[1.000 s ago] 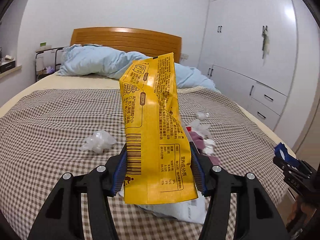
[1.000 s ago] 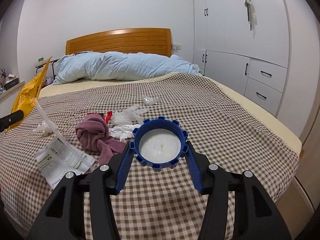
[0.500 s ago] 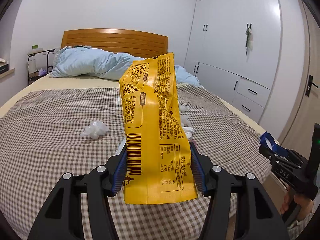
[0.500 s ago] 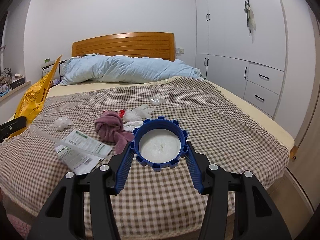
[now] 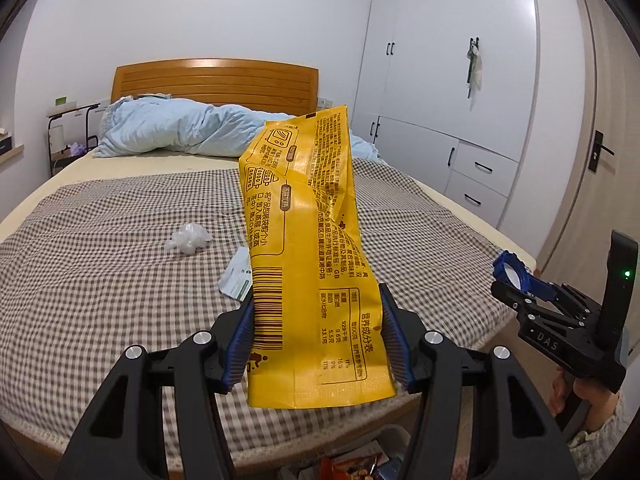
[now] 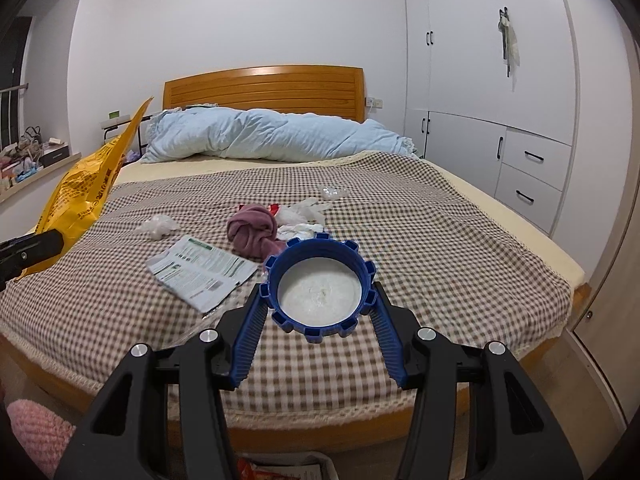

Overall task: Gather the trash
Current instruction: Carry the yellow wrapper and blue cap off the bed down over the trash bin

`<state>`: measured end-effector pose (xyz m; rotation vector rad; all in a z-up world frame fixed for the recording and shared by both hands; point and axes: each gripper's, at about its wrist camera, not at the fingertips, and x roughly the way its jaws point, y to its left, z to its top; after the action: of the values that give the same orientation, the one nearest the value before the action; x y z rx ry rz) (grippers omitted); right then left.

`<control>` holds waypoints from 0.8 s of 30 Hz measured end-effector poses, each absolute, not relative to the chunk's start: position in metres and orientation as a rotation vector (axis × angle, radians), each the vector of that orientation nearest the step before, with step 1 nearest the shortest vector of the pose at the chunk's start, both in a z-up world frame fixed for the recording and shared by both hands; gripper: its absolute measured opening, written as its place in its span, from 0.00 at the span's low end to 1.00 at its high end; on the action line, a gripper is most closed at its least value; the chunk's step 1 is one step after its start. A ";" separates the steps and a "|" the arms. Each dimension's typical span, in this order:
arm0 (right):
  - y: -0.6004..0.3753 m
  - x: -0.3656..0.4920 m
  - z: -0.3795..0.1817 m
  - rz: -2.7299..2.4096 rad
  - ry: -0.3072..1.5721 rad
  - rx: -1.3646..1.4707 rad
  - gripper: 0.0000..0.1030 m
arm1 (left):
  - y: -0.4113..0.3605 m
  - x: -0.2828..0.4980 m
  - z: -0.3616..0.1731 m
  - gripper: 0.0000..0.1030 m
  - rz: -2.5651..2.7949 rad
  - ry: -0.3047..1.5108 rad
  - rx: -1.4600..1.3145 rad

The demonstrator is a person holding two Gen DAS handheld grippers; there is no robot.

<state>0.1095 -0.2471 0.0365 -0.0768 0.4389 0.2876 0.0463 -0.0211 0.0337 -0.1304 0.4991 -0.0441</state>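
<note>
My left gripper (image 5: 316, 340) is shut on a tall yellow snack wrapper (image 5: 308, 264) that stands upright between its blue pads, off the foot of the bed. The same wrapper (image 6: 80, 184) shows at the left edge of the right wrist view. My right gripper (image 6: 320, 320) is shut on a blue ribbed lid (image 6: 320, 288) with a white inside, held above the bed's foot; that lid (image 5: 510, 272) appears at the right of the left wrist view. On the checked bedspread (image 6: 440, 248) lie a printed leaflet (image 6: 200, 272), a crumpled white wad (image 6: 158, 226), white tissues (image 6: 304, 216) and a clear wrapper (image 6: 332, 191).
A maroon cloth (image 6: 254, 232) lies mid-bed and a pale blue duvet (image 6: 276, 136) lies by the wooden headboard (image 6: 264, 88). White wardrobes (image 6: 500, 80) line the right wall. A container holding packaging (image 5: 352, 464) sits on the floor below the bed's foot. A pink fuzzy thing (image 6: 36, 436) is at lower left.
Both grippers have pulled back from the bed with their loads still held; the bed looks smaller and its foot edge and the floor have come into view.
</note>
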 end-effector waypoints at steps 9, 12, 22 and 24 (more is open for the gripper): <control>-0.253 0.081 0.031 0.305 0.445 -0.081 0.50 | -0.032 0.017 0.034 0.53 -0.110 0.514 -0.145; -0.255 0.074 0.029 0.311 0.447 -0.088 0.50 | -0.036 0.009 0.032 0.53 -0.138 0.521 -0.156; -0.260 0.051 0.015 0.341 0.476 -0.100 0.50 | -0.044 -0.013 0.014 0.53 -0.219 0.573 -0.196; -0.260 0.047 0.011 0.351 0.493 -0.109 0.50 | -0.046 -0.015 0.008 0.53 -0.233 0.587 -0.199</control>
<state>0.0466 -0.2600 0.0109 -0.1091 0.4935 0.3513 -0.0150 -0.0458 0.0083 -0.1988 0.5872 -0.2329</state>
